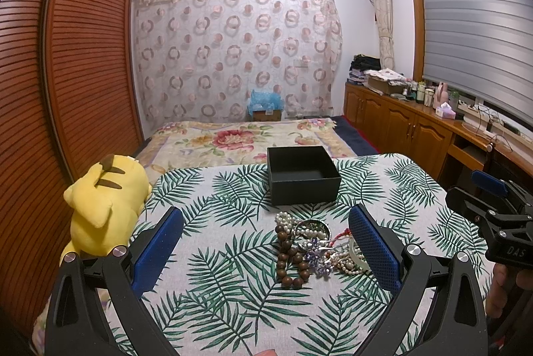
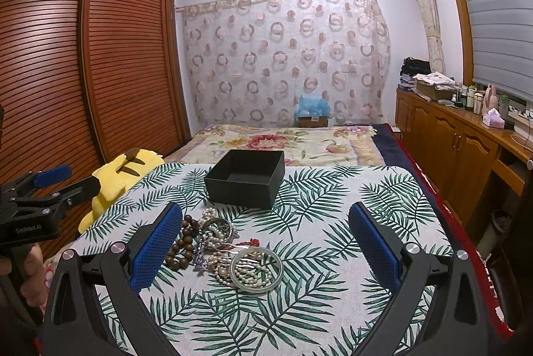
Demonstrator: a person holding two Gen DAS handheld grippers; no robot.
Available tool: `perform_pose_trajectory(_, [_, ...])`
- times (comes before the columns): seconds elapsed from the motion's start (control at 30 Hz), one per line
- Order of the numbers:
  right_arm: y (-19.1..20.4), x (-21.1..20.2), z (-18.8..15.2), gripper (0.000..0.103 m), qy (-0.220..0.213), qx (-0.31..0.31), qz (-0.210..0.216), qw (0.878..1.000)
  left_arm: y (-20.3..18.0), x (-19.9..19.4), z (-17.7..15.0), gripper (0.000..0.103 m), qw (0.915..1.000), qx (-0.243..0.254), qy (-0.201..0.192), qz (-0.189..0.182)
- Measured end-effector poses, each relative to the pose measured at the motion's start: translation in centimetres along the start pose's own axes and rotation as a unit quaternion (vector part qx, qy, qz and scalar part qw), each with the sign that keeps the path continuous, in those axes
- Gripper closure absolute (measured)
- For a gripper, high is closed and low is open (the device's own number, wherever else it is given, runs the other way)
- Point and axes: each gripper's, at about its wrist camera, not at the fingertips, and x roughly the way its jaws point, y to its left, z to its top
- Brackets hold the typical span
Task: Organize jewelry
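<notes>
Left gripper point(image 1: 266, 242) fingers wide; jewelry heap point(image 1: 309, 247) between.

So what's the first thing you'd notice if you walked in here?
Probably the tangled jewelry pile in the middle of the leaf-print tablecloth, with wooden beads, pearls and a pale bangle, and the open, empty black box just behind it. The yellow plush toy at the table's left edge also pops. Both tools, left and right, are open and hold nothing.
</notes>
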Motion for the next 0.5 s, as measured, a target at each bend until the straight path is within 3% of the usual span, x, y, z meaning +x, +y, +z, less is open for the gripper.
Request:
perform_pose_trajectory(0.3, [0.5,0.3,0.2,0.002,0.015,0.005,0.005,1.0,-1.6,-0.2,0.5,0.007,0.9998,-0.01,0.019,0.001])
perform_pose_trajectory(0.5, [-0.4,1.5,-1.0,0.002,0.029,0.004,0.003,1.0,-0.7,0.8,-0.6,0.007,0.9993,-0.017,0.034,0.001])
